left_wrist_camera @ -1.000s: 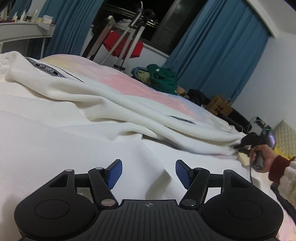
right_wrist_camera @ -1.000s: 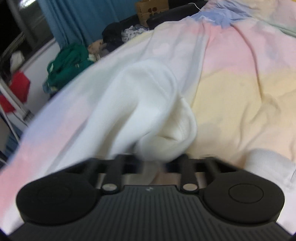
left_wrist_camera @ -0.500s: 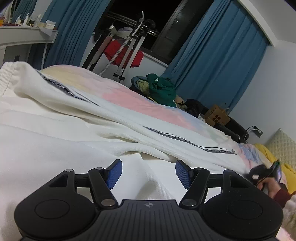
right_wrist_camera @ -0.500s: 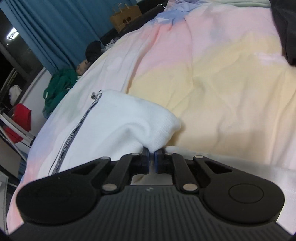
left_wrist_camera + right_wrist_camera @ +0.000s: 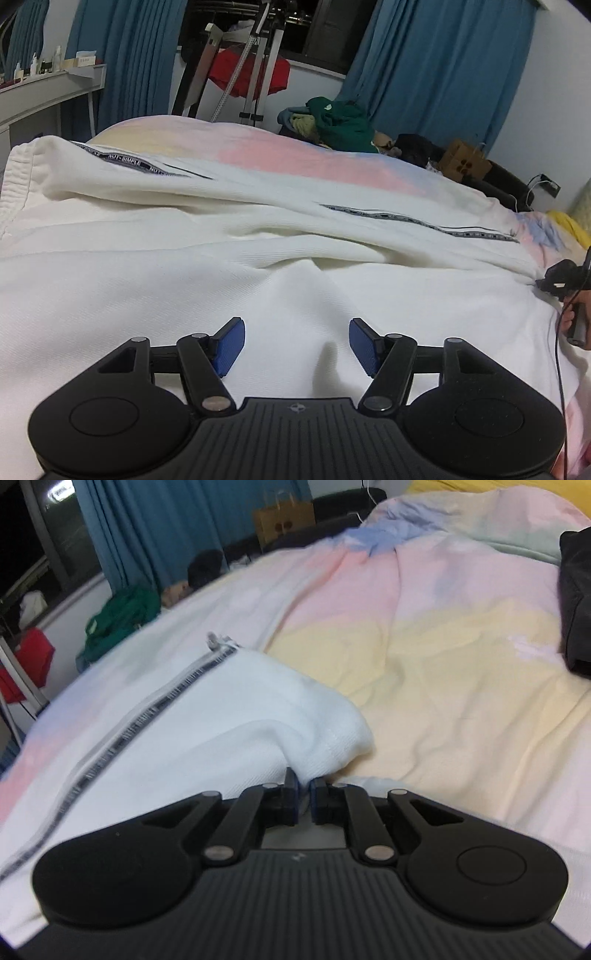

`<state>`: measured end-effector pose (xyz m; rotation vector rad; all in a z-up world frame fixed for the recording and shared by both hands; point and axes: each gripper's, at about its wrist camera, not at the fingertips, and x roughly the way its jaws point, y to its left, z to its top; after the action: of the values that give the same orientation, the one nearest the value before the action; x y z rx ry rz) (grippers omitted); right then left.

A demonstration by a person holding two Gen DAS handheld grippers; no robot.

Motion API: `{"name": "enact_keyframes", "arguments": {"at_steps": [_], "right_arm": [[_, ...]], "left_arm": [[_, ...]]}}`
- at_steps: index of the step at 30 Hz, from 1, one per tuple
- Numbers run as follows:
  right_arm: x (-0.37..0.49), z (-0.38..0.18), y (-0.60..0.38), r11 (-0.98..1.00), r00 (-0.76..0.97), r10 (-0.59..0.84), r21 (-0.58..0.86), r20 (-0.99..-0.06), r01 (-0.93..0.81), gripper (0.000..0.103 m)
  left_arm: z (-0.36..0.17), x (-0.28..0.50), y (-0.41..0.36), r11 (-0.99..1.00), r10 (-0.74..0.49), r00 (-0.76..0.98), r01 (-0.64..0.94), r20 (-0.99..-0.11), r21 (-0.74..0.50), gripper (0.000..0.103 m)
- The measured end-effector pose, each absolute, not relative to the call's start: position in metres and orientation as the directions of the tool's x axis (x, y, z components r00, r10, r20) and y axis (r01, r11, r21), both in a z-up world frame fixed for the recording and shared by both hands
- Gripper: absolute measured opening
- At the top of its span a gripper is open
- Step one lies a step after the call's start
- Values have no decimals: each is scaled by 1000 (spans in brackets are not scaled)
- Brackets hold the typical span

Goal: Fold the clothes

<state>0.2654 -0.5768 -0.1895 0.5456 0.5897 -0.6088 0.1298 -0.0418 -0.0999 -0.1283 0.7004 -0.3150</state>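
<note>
Left wrist: white garment (image 5: 258, 236) stretches lengthwise left to right.

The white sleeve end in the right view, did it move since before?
Yes. The white sleeve end, pinched by the right hand-held gripper, moved away from the green clothes pile, onto the yellow bedspread patch.

White garment (image 5: 229, 716) now stretched flatter, rightward.

A white garment (image 5: 258, 229) lies spread on a bed, with a dark woven tape (image 5: 129, 162) sewn along it near the ribbed hem. White capital letters on the tape read "NOT-SIMPLE", repeated along its length. Farther along the garment from the hem, a second stretch of the same tape (image 5: 417, 221) carries print too small to read.
</note>
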Motion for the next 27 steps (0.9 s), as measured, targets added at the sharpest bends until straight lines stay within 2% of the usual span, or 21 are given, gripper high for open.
{"name": "enact_keyframes", "arguments": {"at_steps": [3,4,6,8,10,14,17,21,27], "right_arm": [[261,-158,-560,732,664,-381,229,-644,642,15],[257,-146,-553,743,673,-376,226,-637,630,19],[245,-124,-533,778,707,-350,230,-614,584,36],[228,-103,-509,816,744,-314,233,-590,529,67],[202,-85,-475,856,776,-269,228,-570,464,74],[164,-57,-406,914,828,-152,243,-539,326,74],[143,-46,-362,941,833,-71,239,-549,238,74],[115,-52,-325,951,847,-14,254,-532,175,74],[96,-72,-309,967,845,-50,186,-532,174,74]], "left_arm": [[-88,123,-43,949,-315,730,244,-607,-199,72],[-85,119,-44,951,-308,736,242,-603,-190,74],[-77,112,-45,956,-293,743,235,-602,-176,77],[-69,103,-46,961,-275,744,231,-609,-151,81],[-59,91,-47,964,-262,754,235,-603,-124,84],[-38,63,-51,963,-259,785,258,-562,-84,102],[-27,39,-52,959,-256,809,281,-530,-34,103],[-29,18,-40,959,-258,804,280,-536,-42,103],[-42,-2,-1,979,-183,802,203,-569,-29,103]]}}
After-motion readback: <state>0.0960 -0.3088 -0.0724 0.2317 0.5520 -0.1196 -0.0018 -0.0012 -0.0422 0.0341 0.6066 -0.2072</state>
